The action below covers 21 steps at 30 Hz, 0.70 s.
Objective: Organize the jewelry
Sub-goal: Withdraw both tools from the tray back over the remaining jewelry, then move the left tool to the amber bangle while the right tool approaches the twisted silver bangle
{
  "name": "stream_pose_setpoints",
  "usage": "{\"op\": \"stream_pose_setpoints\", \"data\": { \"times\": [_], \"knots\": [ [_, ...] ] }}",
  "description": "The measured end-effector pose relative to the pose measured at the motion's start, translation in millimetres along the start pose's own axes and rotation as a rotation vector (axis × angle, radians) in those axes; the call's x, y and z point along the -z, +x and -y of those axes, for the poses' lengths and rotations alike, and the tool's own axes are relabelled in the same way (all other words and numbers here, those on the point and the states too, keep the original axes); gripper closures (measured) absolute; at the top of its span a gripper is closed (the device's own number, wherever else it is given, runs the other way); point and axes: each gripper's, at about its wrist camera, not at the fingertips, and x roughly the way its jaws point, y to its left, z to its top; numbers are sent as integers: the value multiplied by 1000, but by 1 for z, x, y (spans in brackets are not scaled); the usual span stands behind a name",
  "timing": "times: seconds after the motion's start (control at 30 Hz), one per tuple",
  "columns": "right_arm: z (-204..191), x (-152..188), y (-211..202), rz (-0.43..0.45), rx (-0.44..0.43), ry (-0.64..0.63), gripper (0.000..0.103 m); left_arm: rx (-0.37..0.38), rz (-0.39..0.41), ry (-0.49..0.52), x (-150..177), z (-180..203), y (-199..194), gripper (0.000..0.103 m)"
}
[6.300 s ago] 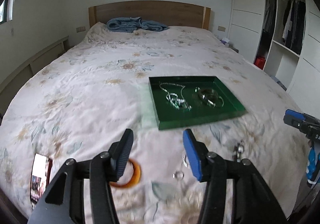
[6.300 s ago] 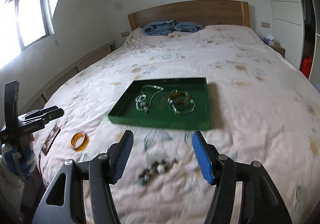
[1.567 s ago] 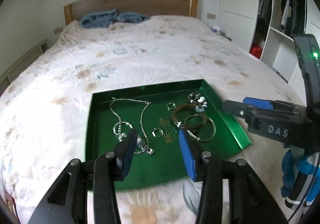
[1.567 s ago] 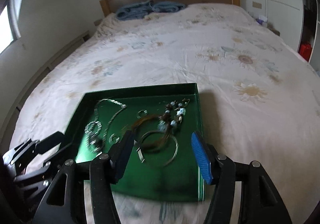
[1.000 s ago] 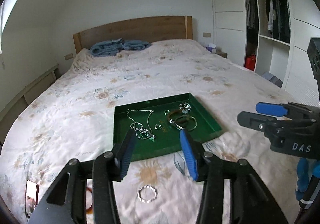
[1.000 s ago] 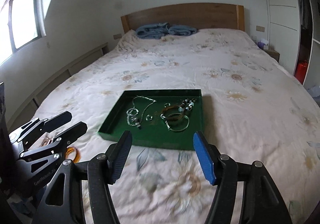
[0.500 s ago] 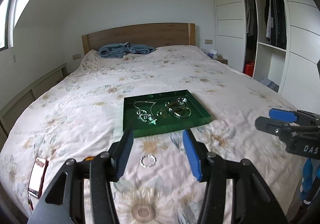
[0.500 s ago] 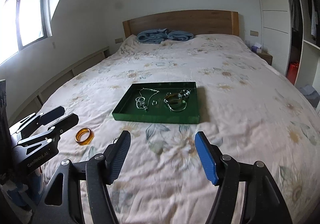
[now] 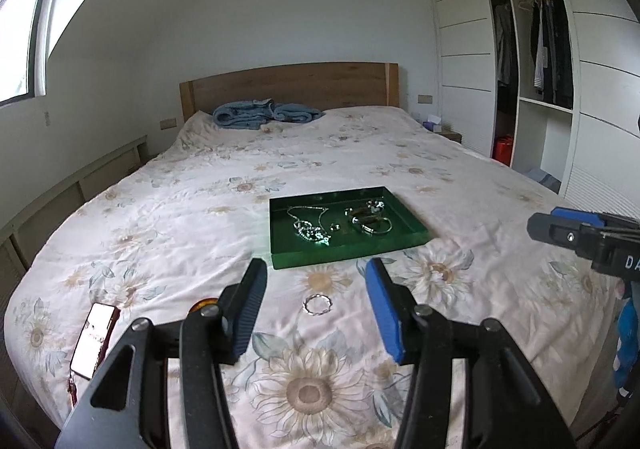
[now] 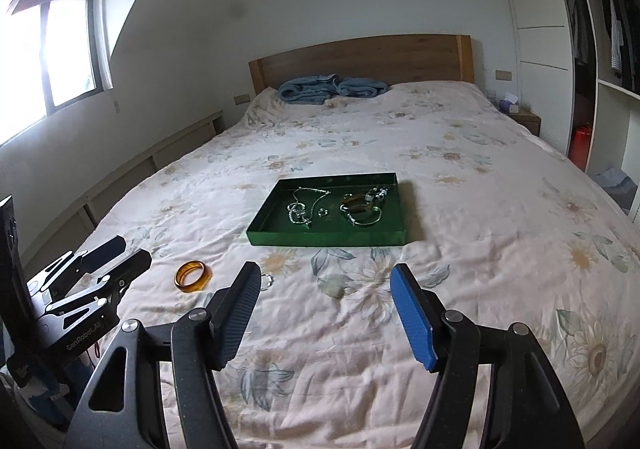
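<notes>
A green tray lies mid-bed and holds a silver necklace, small rings, bangles and a beaded piece. On the floral bedspread near the foot lie a silver ring bracelet and an amber bangle, which peeks out behind my left finger. My left gripper is open and empty, above the bed's foot. My right gripper is open and empty, pulled back likewise.
A phone with a red case lies at the bed's near left corner. Folded blue cloth sits by the wooden headboard. An open wardrobe stands right, a low ledge and window left.
Both grippers have pulled back and up from the tray toward the bed's foot. Both stay open and empty. The silver ring and amber bangle have come into view.
</notes>
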Motion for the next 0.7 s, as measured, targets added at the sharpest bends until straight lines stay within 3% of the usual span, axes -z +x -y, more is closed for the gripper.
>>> {"op": "stream_pose_setpoints", "data": {
  "times": [0.7],
  "knots": [
    [-4, 18, 35, -7, 0, -8, 37, -16, -92, -66, 14, -51, 28, 53]
  ]
}}
